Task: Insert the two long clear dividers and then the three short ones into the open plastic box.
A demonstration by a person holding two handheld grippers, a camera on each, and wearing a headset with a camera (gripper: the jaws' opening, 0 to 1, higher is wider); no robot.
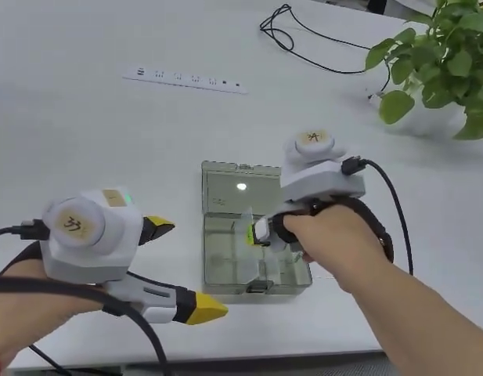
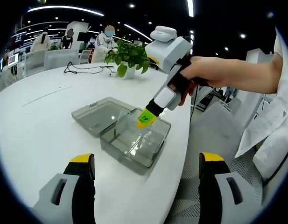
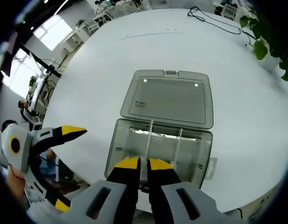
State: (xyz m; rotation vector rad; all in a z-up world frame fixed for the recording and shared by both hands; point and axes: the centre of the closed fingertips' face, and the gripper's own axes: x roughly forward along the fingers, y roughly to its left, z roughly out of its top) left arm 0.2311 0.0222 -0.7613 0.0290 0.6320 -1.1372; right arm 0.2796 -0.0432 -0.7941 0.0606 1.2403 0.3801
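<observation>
Right hand-held gripper point(image 3: 143, 164), clamped on thin clear plastic divider point(image 3: 147, 137), holds it upright inside open smoky plastic box point(image 3: 115, 144) near white worktop's point(image 3: 87, 70) front edge, likely so it slides in straight. Left hand-held gripper point(image 2: 146, 157) gapes, empty.

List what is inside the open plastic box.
Two clear dividers stand upright inside the plastic box: the held divider, pinched by the right hand-held gripper, and a second divider beside it. The gripper's tips cover the floor nearest them, so that part cannot be checked.
</observation>
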